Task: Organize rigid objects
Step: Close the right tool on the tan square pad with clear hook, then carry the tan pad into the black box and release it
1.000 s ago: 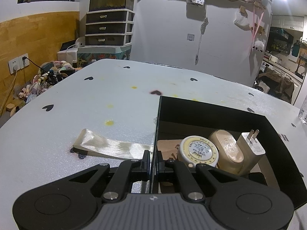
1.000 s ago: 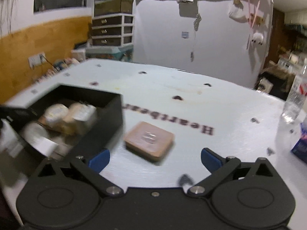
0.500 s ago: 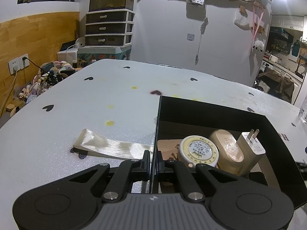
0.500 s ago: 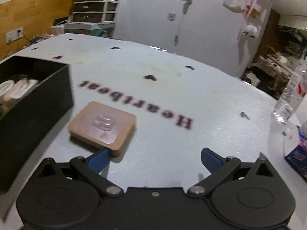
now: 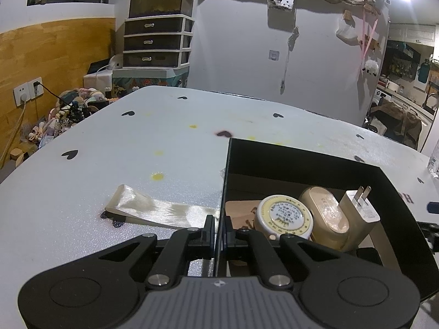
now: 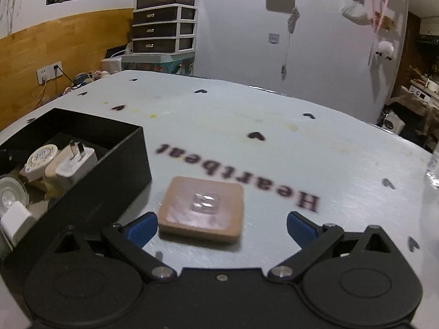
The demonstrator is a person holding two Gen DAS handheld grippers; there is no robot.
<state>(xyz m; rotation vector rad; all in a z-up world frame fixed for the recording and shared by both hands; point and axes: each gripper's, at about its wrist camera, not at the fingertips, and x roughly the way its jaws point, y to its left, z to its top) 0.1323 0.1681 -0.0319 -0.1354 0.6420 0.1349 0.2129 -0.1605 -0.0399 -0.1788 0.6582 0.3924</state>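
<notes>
A: What is the left hand-held gripper doing?

B: Its jaws are pressed together on the near left wall of the black box. The thin wall runs straight up between the two fingers, one finger outside the box and one inside.

A: What sits in the box ahead of that gripper?

B: Just ahead and to its right, a round tape measure with a yellow ring and a white face. To the right of that, touching it, a beige oval case. A white plug leans against the case, its two prongs pointing up and away. From the right wrist view there is also a clear round thing at the box's near corner; I cannot tell what it is.

A: And outside the box?

B: To the left of the left gripper, a cream ribbon lies flat on the white worktop, reaching the box wall.

A: Now the right hand-held gripper?

B: Its jaws stand wide apart, empty. The blue pads flank a tan square block that lies flat on the worktop. The block's near left corner is just beside the left pad; whether they touch I cannot tell. The right pad is well clear of it.

A: Where is the block relative to the box?

B: Just beside the box's right wall, outside it, apart. Beyond the block, the printed word "Heartbeat" reads upside down. A clear bottle shows at the far right edge.
</notes>
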